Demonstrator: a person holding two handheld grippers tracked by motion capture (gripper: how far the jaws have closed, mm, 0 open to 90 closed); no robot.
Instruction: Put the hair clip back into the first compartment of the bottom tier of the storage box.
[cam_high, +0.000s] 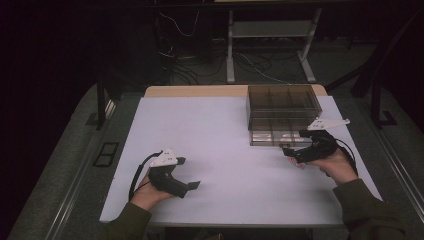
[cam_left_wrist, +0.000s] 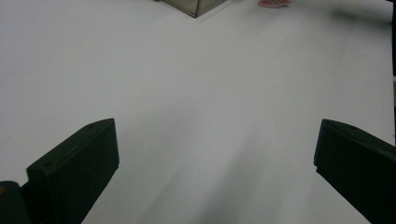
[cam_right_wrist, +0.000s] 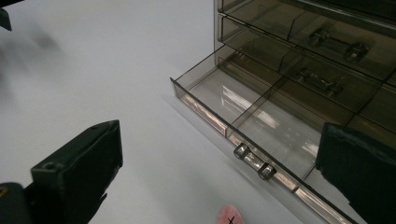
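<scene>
A smoked clear drawer cabinet stands at the back right of the white table. Its bottom drawer is pulled out and has two compartments with nothing in them; a small clear handle sits on its front. My right gripper is open just in front of that drawer, and its jaws stand wide apart with nothing between them. A small pink item lies on the table just under it. My left gripper rests open at the front left, over bare table.
The cabinet's upper drawers are pushed in, each with a clear handle. The cabinet's corner and the pink item show far off in the left gripper view. Beyond the table are a metal frame and cables on the floor.
</scene>
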